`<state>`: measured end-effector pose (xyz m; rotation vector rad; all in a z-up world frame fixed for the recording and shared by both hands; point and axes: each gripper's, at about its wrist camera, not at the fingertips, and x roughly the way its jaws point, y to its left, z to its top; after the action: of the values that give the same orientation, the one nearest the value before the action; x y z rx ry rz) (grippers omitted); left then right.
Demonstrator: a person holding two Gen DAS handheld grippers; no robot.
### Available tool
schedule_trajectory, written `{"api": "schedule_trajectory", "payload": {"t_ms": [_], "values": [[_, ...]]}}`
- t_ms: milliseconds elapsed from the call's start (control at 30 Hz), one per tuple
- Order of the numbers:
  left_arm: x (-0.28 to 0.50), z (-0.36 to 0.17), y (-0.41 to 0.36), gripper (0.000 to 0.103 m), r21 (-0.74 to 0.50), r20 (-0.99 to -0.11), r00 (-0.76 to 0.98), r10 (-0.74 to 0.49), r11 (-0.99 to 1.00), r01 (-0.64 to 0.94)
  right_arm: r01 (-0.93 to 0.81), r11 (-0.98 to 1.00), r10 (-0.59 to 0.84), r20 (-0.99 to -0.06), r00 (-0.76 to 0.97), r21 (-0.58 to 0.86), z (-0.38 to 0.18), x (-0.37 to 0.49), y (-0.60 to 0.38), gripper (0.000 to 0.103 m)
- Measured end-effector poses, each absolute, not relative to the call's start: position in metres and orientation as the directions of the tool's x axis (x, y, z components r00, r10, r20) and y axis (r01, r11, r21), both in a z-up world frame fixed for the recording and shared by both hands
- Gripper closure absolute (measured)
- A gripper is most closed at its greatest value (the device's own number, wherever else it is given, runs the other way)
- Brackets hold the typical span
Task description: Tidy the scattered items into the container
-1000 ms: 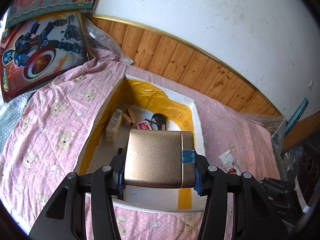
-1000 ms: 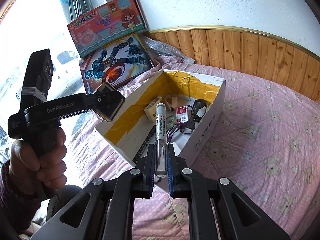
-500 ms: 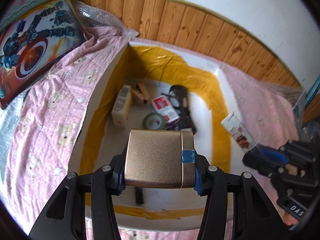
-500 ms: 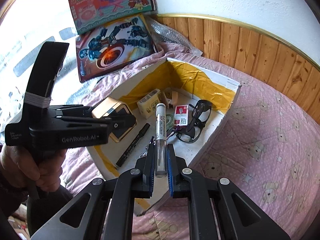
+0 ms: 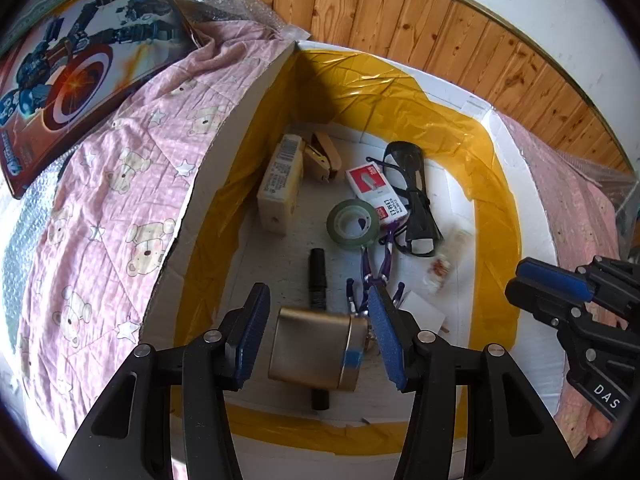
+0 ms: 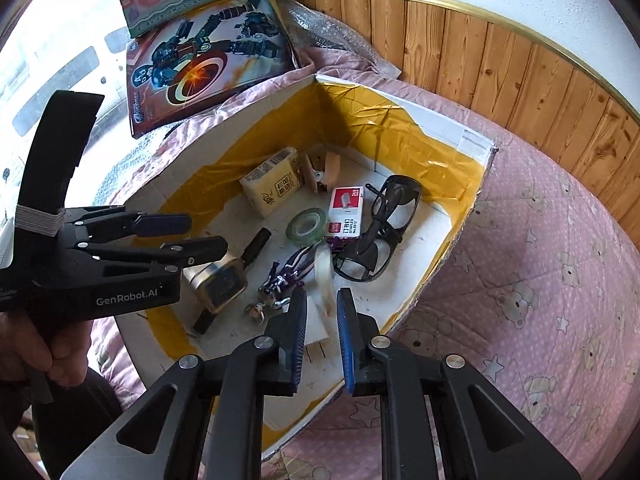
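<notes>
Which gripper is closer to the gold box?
Left. The left hand-held gripper hangs open right above the gold box in the container; the right hand-held gripper is off to one side.

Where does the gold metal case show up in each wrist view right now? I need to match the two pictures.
Left wrist view: the gold metal case lies low in the centre, on the box floor between the open left gripper fingers, across a black marker.
Right wrist view: left of centre, partly hidden behind the left gripper, over the same marker.
Shared landmark: the green tape roll.
</notes>
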<state>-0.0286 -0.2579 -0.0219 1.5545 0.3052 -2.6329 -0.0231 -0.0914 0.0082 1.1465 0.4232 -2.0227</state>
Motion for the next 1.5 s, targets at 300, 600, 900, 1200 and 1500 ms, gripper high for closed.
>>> {"api": "schedule_trajectory", "payload": {"t_ms": [300,600,900,1200,1500], "values": [[-0.025,-0.017,-0.260,0.049,-0.152,-0.868,-0.493,0.048,-0.973,0.172,0.747,-0.657,-0.468,-0.833,-0.296,0.104,0.008,-0.018,-0.088,0.085],[-0.015,-0.009,-0.260,0.048,-0.134,-0.865,-0.501,0.021,-0.973,0.189,0.751,-0.652,-0.467,-0.836,-0.290,0.104,0.011,-0.015,-0.086,0.085],[0.007,0.005,-0.241,0.048,-0.067,-0.847,-0.530,-0.038,-0.982,0.179,0.779,-0.622,-0.458,-0.842,-0.285,0.074,0.016,0.004,-0.084,0.077],[0.032,0.023,-0.212,0.048,-0.063,-0.822,-0.569,-0.015,-0.991,0.117,0.814,-0.580,-0.443,-0.851,-0.281,0.034,0.023,0.030,-0.079,0.073],[0.054,0.045,-0.208,0.043,-0.065,-0.782,-0.621,-0.044,-0.986,0.152,0.822,-0.569,-0.437,-0.854,-0.281,0.020,0.029,0.045,-0.072,0.070]]}}
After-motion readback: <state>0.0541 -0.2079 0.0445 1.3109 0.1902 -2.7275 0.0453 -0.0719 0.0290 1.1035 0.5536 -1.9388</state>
